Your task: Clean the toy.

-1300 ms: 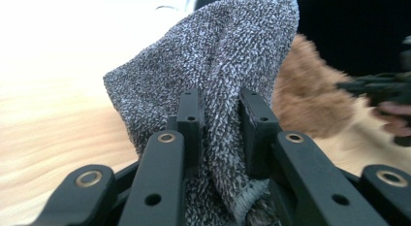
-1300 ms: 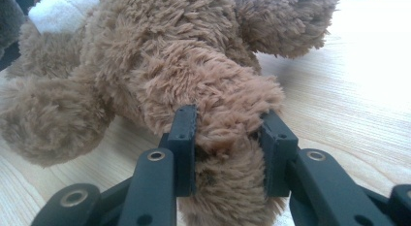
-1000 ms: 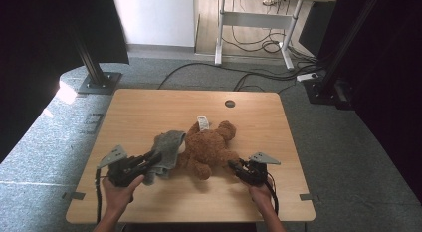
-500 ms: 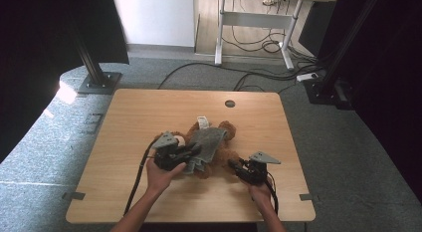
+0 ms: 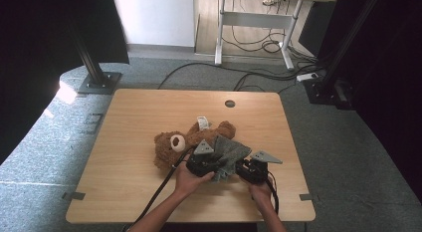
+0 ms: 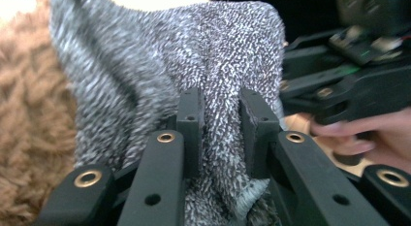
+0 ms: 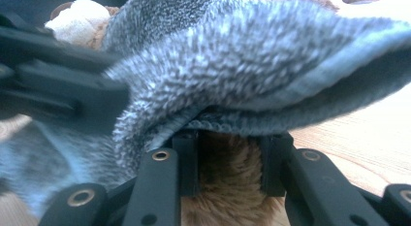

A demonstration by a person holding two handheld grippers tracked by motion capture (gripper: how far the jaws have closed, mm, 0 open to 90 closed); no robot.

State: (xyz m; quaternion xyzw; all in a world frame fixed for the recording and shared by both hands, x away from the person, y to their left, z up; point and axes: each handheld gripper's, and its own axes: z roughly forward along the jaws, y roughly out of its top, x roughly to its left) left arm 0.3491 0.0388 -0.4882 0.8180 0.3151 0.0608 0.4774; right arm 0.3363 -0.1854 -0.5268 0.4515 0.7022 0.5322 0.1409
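I worked in what looked like a lab or recording studio, not a home. My wooden table (image 5: 149,117) stood alone on grey carpet (image 5: 59,157), with tape marks stuck to the floor beside it. Black curtains (image 5: 45,48) hung on both sides, and black stands (image 5: 92,67) rose from floor plates. Behind, cables (image 5: 259,72) lay loose under a metal-legged desk (image 5: 254,23).

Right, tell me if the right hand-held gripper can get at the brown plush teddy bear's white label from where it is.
Probably not directly: the right hand-held gripper is at the bear's near side, while the white label lies beyond the teddy bear, with the grey knitted cloth between.
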